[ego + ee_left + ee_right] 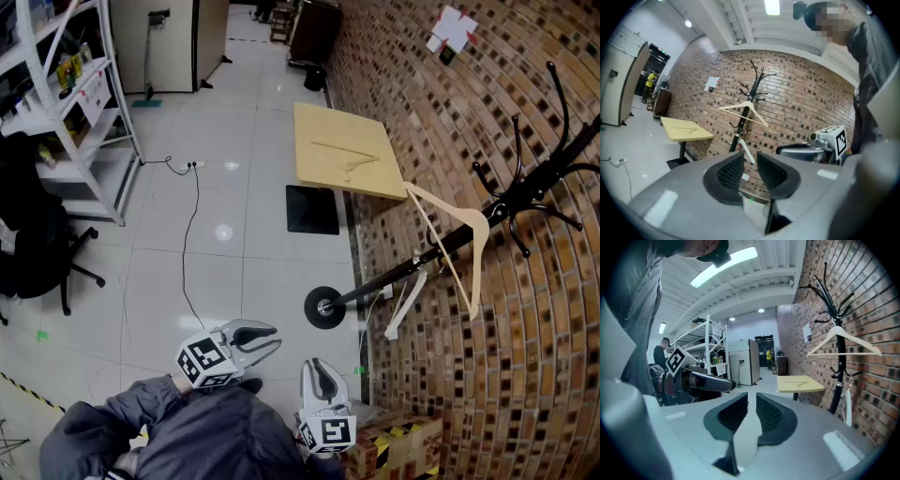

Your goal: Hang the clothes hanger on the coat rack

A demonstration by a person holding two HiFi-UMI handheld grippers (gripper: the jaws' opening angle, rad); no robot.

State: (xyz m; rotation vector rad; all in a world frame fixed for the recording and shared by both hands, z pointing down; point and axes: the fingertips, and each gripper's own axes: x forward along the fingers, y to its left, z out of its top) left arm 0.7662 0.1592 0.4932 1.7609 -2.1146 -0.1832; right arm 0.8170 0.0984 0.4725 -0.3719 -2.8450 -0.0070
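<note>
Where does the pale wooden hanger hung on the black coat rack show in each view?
Head view: pale wooden hanger right of centre.
Left gripper view: hanger upper centre.
Right gripper view: hanger upper right.
Shared landmark: yellow square table beside the black coat rack.

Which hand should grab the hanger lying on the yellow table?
Probably the right gripper: it is nearer the brick wall, where the table with the hanger stands. It and the left gripper are both shut and empty.

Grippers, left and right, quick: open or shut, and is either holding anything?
Left gripper: shut, nothing between its jaws.
Right gripper: shut, nothing between its jaws.
</note>
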